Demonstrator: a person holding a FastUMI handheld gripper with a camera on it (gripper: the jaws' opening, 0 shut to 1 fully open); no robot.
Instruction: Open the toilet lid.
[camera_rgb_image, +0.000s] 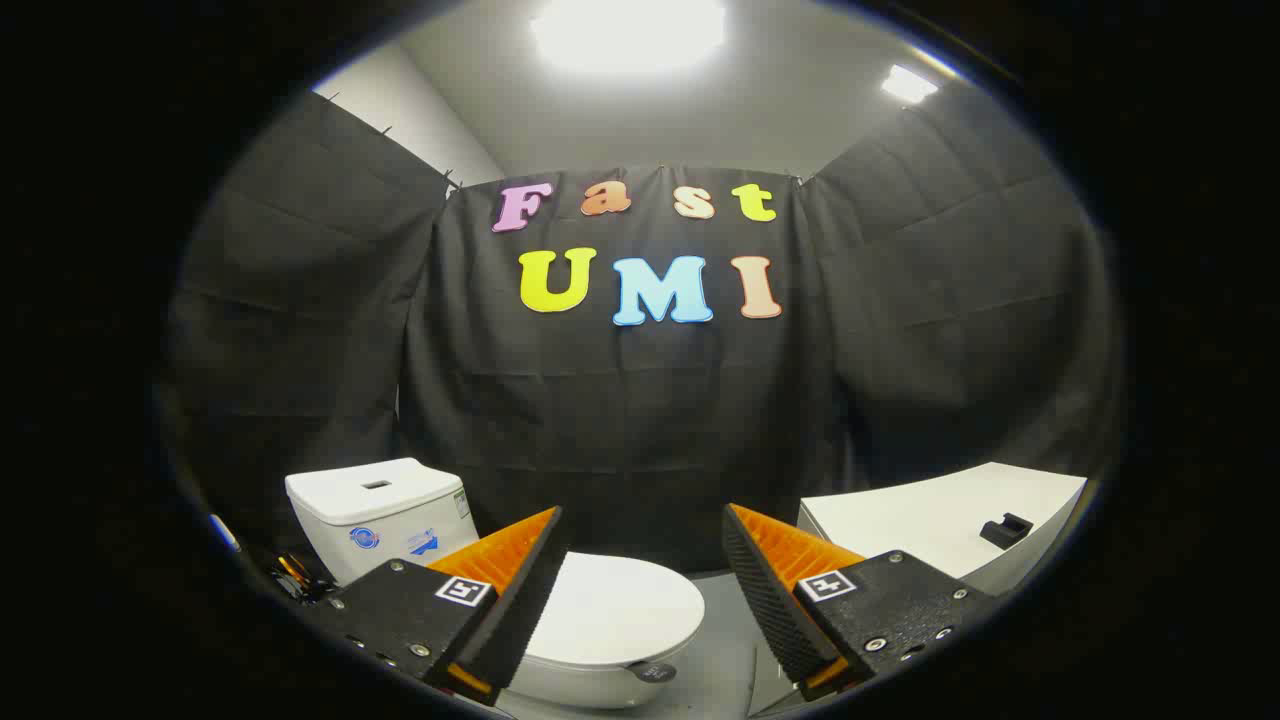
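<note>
A white toilet stands against the black cloth wall, its tank (375, 510) behind my left finger. Its lid (615, 608) lies flat and closed over the bowl, showing between my fingers and slightly below them. A small dark round piece (652, 671) sits at the lid's front rim. My gripper (645, 530) hangs above and in front of the toilet, open wide with nothing between the fingers. It touches nothing. The left finger hides the lid's left part.
A white counter (930, 520) stands to the right of the toilet, beyond my right finger, with a small black object (1005, 530) on it. Some dark items with orange bits (295, 578) lie left of the tank. Grey floor (725, 660) runs between toilet and counter.
</note>
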